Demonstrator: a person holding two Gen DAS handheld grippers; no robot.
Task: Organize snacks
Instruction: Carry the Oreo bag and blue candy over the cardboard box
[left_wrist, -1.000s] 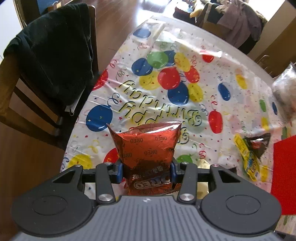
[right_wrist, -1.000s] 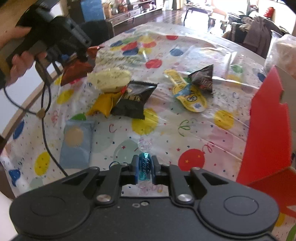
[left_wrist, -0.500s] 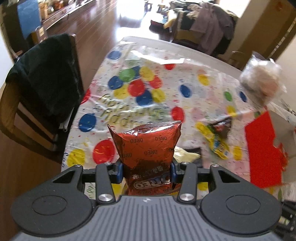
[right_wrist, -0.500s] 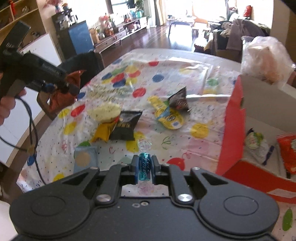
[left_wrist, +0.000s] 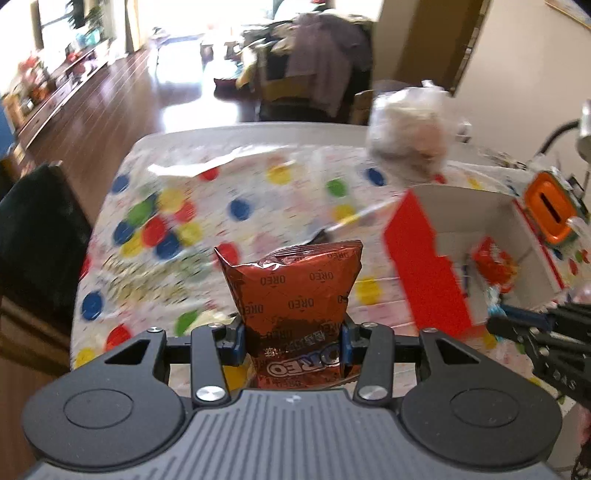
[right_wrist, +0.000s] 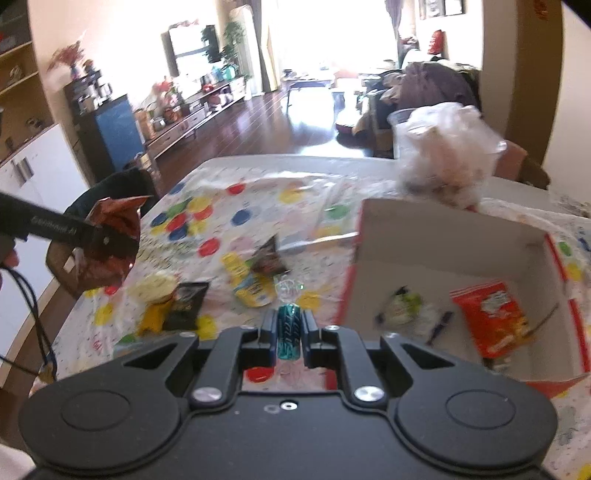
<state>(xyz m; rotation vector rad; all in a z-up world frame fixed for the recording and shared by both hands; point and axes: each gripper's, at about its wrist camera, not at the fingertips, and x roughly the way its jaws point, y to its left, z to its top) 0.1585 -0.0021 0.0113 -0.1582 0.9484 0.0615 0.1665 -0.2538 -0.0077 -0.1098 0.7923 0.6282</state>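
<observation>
Left wrist view: left gripper (left_wrist: 291, 341) clamped on one red Oreo bag (left_wrist: 291, 295), held upright, long axis pointing away from the fingers, above the balloon tablecloth (left_wrist: 240, 177). One red-and-white box (left_wrist: 428, 266), open top, lies ahead & to the right; at least one red packet inside it.

Right wrist view: right gripper (right_wrist: 289, 330) pinched shut on one small teal wrapped candy (right_wrist: 289, 328), long axis along the fingers. Box sits just ahead-right, so prob. the right hand is nearer it. About five loose snacks (right_wrist: 255, 284) on the cloth; about three items in the box.
</observation>
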